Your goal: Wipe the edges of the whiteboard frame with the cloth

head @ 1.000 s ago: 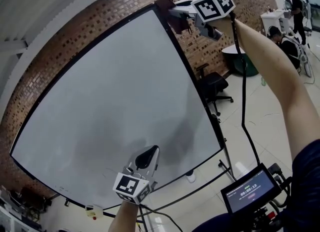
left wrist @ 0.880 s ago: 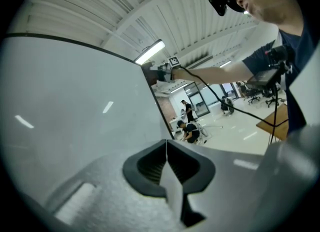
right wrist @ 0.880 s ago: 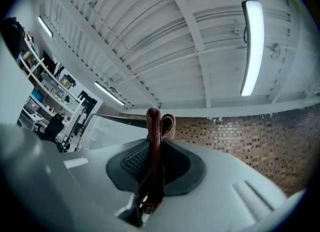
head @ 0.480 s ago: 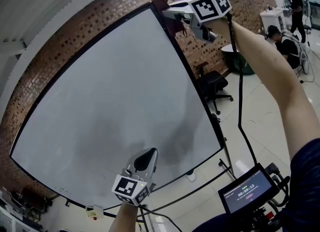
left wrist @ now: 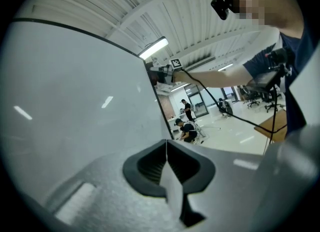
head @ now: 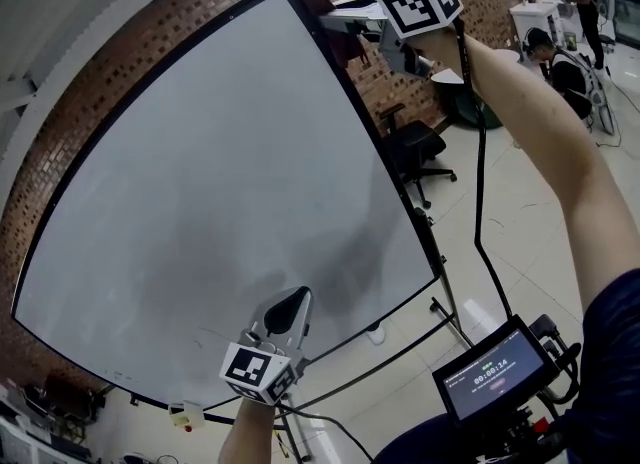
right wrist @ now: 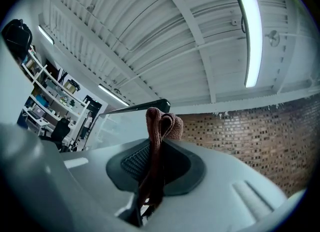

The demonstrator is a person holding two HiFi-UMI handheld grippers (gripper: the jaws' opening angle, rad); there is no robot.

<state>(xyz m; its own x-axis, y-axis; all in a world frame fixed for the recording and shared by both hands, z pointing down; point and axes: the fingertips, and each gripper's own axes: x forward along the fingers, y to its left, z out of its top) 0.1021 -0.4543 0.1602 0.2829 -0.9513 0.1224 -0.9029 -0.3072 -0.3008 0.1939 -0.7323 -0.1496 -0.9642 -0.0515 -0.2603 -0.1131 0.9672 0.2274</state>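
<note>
The whiteboard (head: 220, 182) has a thin black frame (head: 375, 147) and fills most of the head view. My right gripper (head: 335, 20) is raised to the board's top right corner and is shut on a reddish-brown cloth (head: 342, 44). In the right gripper view the folded cloth (right wrist: 159, 126) sticks up from between the jaws, with the frame's top edge (right wrist: 142, 107) just behind it. My left gripper (head: 288, 314) hovers low in front of the board's lower part, shut and holding nothing (left wrist: 166, 152). The left gripper view shows the board face (left wrist: 70, 106) and the far right gripper (left wrist: 165, 72).
A brick wall (head: 400, 62) stands behind the board. A black office chair (head: 415, 152) sits right of the frame, near the stand's legs (head: 445, 317). A small monitor (head: 492, 377) is at lower right. People (head: 570, 12) work at the far right; shelves (right wrist: 47, 96) line a wall.
My right gripper with the cloth has shifted slightly left and up at the top right corner. The left gripper has stayed about where it was, still shut.
</note>
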